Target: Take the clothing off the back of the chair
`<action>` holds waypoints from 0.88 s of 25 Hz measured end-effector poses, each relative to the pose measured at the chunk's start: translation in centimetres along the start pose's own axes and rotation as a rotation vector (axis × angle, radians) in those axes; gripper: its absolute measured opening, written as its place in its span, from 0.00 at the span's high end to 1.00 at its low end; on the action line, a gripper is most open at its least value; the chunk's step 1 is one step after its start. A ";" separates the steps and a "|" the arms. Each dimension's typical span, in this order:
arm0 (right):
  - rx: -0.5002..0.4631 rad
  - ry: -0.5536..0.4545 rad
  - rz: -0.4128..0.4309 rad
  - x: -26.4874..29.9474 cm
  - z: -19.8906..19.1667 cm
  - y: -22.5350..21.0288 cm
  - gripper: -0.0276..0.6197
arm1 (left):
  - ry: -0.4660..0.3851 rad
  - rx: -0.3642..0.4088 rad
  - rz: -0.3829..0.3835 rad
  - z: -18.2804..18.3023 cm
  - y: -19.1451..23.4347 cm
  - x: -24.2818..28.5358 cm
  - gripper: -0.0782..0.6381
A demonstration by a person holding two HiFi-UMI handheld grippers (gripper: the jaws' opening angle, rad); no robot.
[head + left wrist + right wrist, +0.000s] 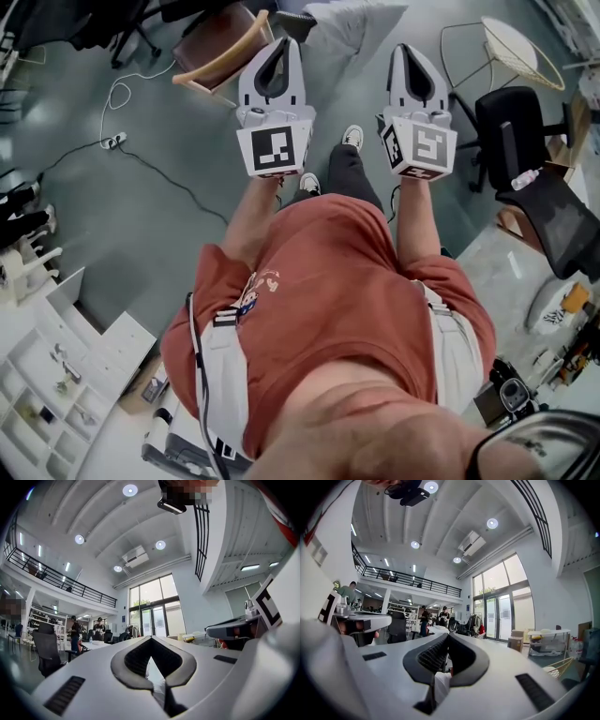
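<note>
clothing: pale grey, rumpled folds | near: tan wooden chair

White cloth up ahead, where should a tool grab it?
Probably a raised fold along the near edge of the white cloth. It sits bunched ahead, right of the wooden chair, so come from the person's side.

1. Ahead of L gripper tips, lower down: wooden chair, in the way.
2. Left of them: open floor, only a thin cable.
3. Right of R gripper tips: black chair, near.
</note>
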State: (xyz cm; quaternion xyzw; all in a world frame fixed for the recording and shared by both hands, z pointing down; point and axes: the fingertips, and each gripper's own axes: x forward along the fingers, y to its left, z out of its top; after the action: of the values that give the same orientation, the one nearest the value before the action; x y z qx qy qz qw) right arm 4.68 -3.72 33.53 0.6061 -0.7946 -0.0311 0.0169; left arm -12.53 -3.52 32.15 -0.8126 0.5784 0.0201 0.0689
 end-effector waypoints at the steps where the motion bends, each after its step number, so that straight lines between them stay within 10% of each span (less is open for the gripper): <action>1: 0.005 0.003 -0.001 0.7 -0.3 -0.8 0.93 | 0.024 0.012 -0.008 -0.4 -0.4 0.9 0.87; 22: 0.047 0.023 0.068 17.2 -2.4 -18.5 0.93 | 0.052 0.046 0.026 -1.7 -5.8 23.9 0.87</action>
State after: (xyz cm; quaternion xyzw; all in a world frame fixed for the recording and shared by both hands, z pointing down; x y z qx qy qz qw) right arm 18.08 -25.25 34.44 0.5794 -0.8149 -0.0047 0.0129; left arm 0.74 -24.28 31.61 -0.8033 0.5910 -0.0133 0.0722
